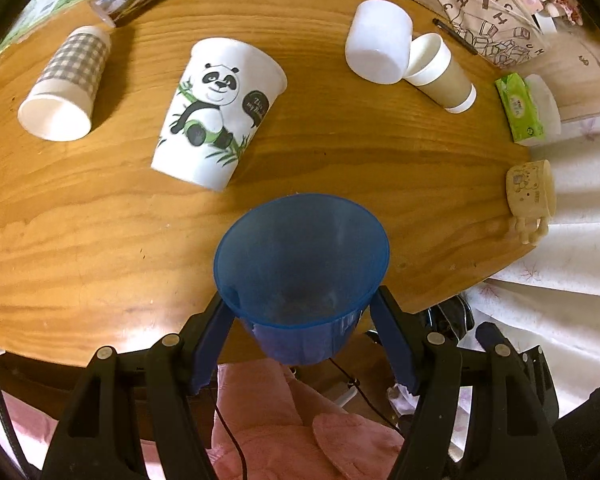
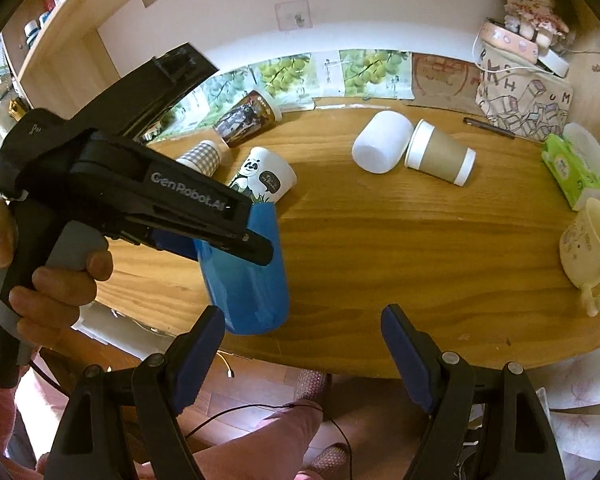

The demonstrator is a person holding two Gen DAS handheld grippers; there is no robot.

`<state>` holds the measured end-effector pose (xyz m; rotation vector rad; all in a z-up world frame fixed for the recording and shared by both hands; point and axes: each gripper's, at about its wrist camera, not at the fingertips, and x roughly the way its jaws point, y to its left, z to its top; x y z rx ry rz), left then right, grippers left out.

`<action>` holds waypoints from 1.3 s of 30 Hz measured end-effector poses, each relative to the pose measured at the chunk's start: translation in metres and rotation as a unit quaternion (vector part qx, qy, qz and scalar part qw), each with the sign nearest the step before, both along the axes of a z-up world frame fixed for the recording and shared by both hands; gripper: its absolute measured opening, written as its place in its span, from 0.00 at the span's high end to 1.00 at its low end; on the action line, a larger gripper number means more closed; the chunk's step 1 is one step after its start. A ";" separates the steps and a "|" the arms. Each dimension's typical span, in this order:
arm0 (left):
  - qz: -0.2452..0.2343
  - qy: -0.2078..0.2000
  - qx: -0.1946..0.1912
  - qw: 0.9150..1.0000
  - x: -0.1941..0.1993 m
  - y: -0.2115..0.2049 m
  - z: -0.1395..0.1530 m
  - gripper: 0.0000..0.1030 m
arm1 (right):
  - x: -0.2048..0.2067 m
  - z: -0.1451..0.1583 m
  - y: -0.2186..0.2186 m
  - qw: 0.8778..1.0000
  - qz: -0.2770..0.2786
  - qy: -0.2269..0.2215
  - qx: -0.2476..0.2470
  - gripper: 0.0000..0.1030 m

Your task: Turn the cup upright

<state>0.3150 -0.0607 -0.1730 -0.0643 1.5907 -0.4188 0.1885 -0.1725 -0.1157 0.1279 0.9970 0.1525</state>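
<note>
**Mid-flip: blue cup clamped in left claw, mouth facing away and down**

Saw the blue cup [image 1: 300, 264] pinched by the left gripper [image 1: 300, 312], fingers closed against both sides of the wall near the narrow base end. Looked through the base toward the wide rim in the left wrist view, so judged the mouth to be pointing forward and down at the table [image 1: 100, 220]. Confirmed from the right wrist view: wide end of the cup [image 2: 256, 296] lowest, close to the near table edge. Could not tell whether the rim touched the wood or hung just above it.

Found the right gripper [image 2: 304, 344] spread wide and holding nothing, waiting in front of the near edge.

Judged the step in hand as the turn-over itself. Needed a little lift first so the rim would clear the wood. Needed a wrist roll bringing the base underneath, with squeeze kept steady; thin plastic wall, likely to flex or slip if pressed harder or loosened mid-roll. Needed the landing spot moved inward, away from the edge, since setting down there risked a tip onto the floor. Needed the swing kept short of the panda cup [image 1: 216, 112], lying on its side just beyond. Advised release only with the base flat on the wood.

Noted the checked cup [image 1: 66, 88], white cup [image 1: 378, 40] and brown-sleeved cup [image 1: 440, 74] also lying down, well apart.
</note>
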 end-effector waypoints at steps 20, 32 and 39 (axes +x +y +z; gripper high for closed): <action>-0.041 0.006 0.000 0.999 0.044 -0.025 -0.030 0.29 | 0.028 -0.023 0.000 0.999 -0.020 0.039 -0.001 0.21; -0.043 0.007 -0.020 0.999 0.052 -0.029 -0.033 0.29 | 0.040 -0.028 -0.001 0.999 -0.025 0.044 0.003 0.21; -0.055 -0.001 -0.015 0.998 0.049 -0.033 -0.032 0.28 | 0.045 -0.029 -0.003 0.998 -0.034 0.045 0.007 0.21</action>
